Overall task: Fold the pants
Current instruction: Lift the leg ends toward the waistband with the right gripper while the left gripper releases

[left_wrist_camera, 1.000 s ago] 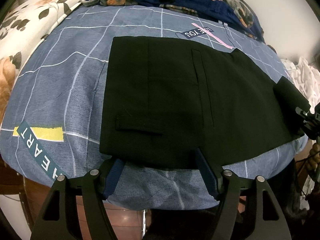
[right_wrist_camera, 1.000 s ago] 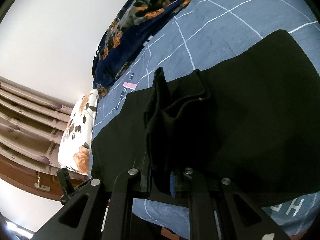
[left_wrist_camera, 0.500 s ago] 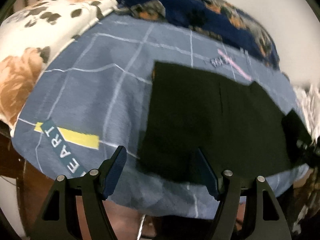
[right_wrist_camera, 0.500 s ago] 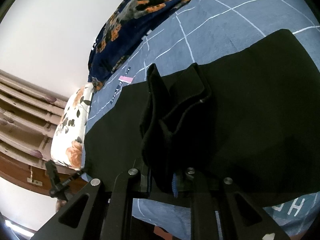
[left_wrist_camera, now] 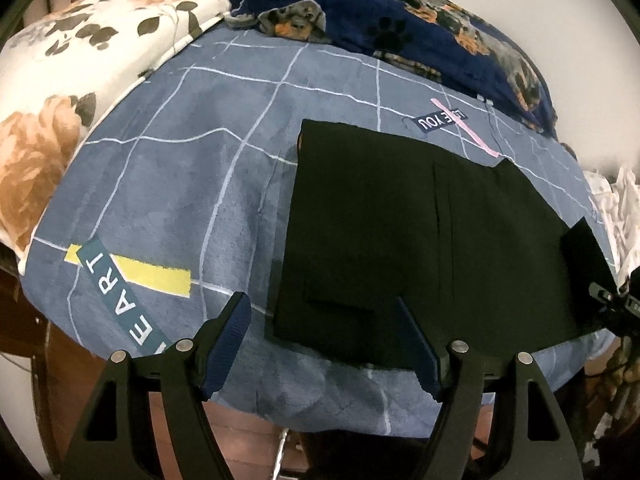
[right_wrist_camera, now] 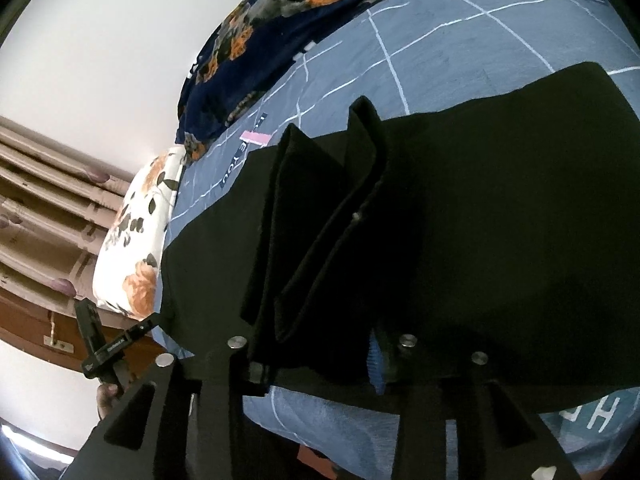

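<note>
Black pants lie folded flat on the blue grid bedsheet, their near edge close to the bed's front edge. My left gripper hovers open over the pants' near left corner, nothing between its blue pads. At the far right, the right gripper sits at a raised flap of the pants. In the right wrist view, my right gripper has its jaws opening. A bunched upright fold of the pants stands loose between them.
A floral pillow lies at the bed's left end and a navy dog-print blanket along the far side by the wall. White cloth is piled at the right. Wooden floor shows below the bed's front edge.
The left gripper has drawn back and to the left, so the pants now sit right of centre. The right jaws have spread wider and the fold between them has slackened.
</note>
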Demonstrator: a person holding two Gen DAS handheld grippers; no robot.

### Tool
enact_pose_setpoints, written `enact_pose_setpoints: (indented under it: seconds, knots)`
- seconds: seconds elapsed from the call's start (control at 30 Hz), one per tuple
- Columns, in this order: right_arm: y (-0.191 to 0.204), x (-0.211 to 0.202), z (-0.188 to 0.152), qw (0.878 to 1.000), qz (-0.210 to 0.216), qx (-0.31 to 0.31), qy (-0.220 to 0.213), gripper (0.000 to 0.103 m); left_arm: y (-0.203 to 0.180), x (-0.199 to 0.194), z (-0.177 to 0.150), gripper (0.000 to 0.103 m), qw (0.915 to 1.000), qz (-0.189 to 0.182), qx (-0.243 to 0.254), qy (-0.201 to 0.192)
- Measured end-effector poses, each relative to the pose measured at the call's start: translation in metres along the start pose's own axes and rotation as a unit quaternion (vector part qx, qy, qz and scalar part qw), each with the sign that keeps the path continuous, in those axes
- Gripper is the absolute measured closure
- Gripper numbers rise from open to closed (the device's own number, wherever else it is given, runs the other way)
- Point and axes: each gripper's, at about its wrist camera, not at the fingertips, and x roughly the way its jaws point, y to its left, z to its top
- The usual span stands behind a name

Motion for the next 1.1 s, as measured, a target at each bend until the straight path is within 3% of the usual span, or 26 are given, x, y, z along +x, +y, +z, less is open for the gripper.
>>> enact_pose_setpoints:
  seconds: [0.23, 0.53, 0.9, 1.1]
  knots:
    - [0.002, 0.005, -0.002, 1.0, 0.015, 0.004, 0.012, 0.048, -0.003, 0.004, -0.001, 0.029, 0.9999, 0.003, 0.005, 0.008]
    - [-0.001, 0.007, -0.002, 0.999, 0.036, 0.018, 0.018, 0.04, -0.003, 0.007, -0.003, 0.029, 0.9998, 0.004, 0.009, 0.016]
    - [-0.005, 0.011, -0.003, 0.998, 0.054, 0.027, 0.025, 0.034, -0.018, 0.004, -0.004, 0.028, 0.9992, 0.003, 0.04, 0.01]
    - [-0.007, 0.011, -0.003, 0.997, 0.066, 0.039, 0.025, 0.033, -0.042, -0.015, 0.0, 0.027, 0.9969, -0.001, 0.075, -0.021]
